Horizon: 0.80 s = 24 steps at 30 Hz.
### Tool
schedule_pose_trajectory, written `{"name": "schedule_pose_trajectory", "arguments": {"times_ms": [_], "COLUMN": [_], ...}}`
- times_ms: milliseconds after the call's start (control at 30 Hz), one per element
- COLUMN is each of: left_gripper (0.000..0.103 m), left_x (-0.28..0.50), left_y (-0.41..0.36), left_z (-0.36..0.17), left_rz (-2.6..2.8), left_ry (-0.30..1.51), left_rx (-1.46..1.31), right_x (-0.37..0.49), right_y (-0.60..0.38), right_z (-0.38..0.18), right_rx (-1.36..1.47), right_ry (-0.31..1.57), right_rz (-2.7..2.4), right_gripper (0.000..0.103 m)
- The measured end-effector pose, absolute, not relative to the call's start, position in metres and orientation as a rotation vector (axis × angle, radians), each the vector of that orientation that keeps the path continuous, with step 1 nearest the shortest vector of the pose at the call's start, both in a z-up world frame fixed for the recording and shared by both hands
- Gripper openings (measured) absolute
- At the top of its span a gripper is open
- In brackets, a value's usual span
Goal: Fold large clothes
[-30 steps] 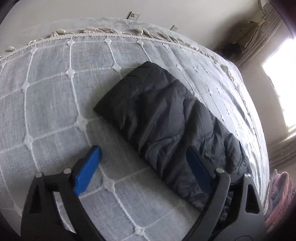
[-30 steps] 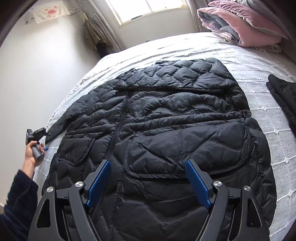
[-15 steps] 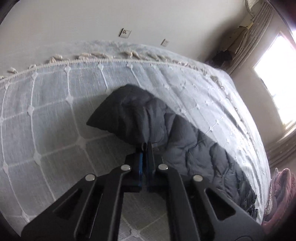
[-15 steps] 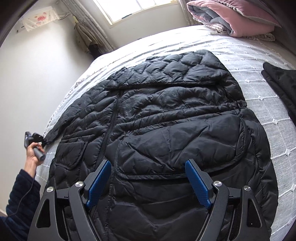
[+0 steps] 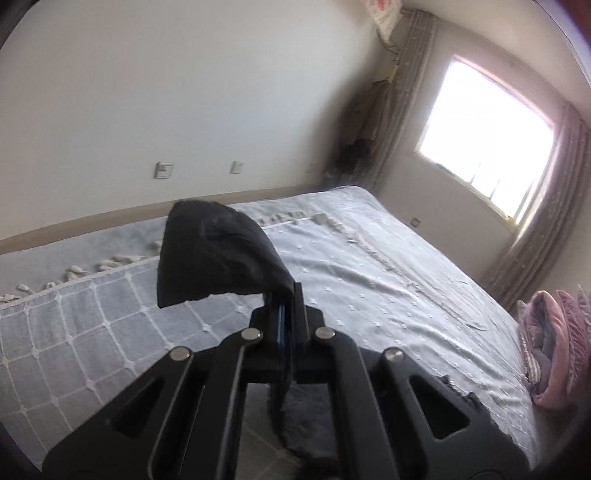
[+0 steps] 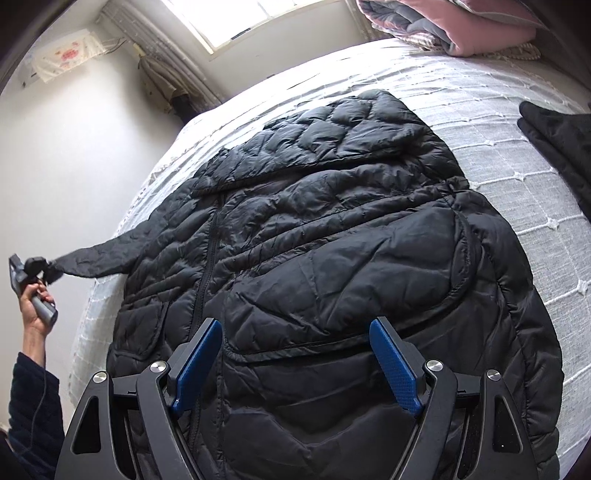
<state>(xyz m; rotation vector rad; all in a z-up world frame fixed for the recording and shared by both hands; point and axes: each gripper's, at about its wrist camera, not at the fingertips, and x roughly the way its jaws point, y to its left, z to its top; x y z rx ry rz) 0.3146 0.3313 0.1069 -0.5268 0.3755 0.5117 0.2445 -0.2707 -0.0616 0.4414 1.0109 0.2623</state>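
Note:
A black quilted puffer jacket (image 6: 332, 258) lies spread front-up on the grey-white bedspread (image 6: 517, 110), zipper running down its left half. My right gripper (image 6: 293, 328) hovers open over the lower front of the jacket, blue pads apart with nothing between them. At the far left a hand (image 6: 37, 306) holds my left gripper (image 6: 35, 264), shut on the end of the jacket's sleeve (image 6: 92, 264), which stretches out off the bed's side. In the left wrist view the left gripper (image 5: 286, 295) pinches the sleeve cuff (image 5: 218, 254), raised above the bedspread (image 5: 369, 266).
Folded pink and grey blankets (image 6: 461, 22) are stacked at the head of the bed, seen also as blankets (image 5: 550, 350) at the right. A second dark folded garment (image 6: 561, 147) lies at the right of the jacket. A white wall (image 5: 184, 92) runs along the bed's far side, near the window (image 5: 487, 140).
My left gripper went from open over the sleeve to shut on its cuff, then rose, lifting the sleeve off the bed and pulling it outward. The right gripper stayed open, almost still.

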Motion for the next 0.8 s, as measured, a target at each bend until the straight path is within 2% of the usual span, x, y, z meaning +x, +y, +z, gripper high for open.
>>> {"name": "schedule_pose_trajectory", "arguments": {"times_ms": [133,300,433,567,633,733,800], "left_gripper": [0.003,0.003,0.003,0.004,0.006,0.015,0.027], "left_x": [0.339,0.376,0.401,0.433,0.439,0.444,0.444], "left_y": [0.235,0.107,0.03,-0.01,-0.026,-0.04,-0.048], "left_z": [0.127,0.122,0.1,0.046,0.02,-0.014,-0.027], "left_rz": [0.309,0.109,0.016,-0.031,-0.055,-0.064,-0.068], "left_ry": [0.329,0.385,0.427,0.575,0.651,0.749,0.796], "left_rx": [-0.489,-0.359,-0.257,-0.232,-0.218,-0.162,-0.132], "right_x": [0.244,0.242,0.242,0.242,0.242,0.244,0.243], "right_y": [-0.28,-0.291,-0.302,-0.314,-0.32,-0.326,-0.327], "right_z": [-0.057,-0.053,-0.055,-0.053,-0.054,-0.06,-0.061], "right_rx": [0.451,0.464,0.506,0.561,0.58,0.616,0.645], "right_ry": [0.994,0.977,0.978,0.964,0.967,0.99,0.993], "right_rz": [0.235,0.207,0.193,0.197,0.187,0.178,0.194], "right_gripper": [0.083,0.083,0.083,0.083,0.083,0.083,0.083]}}
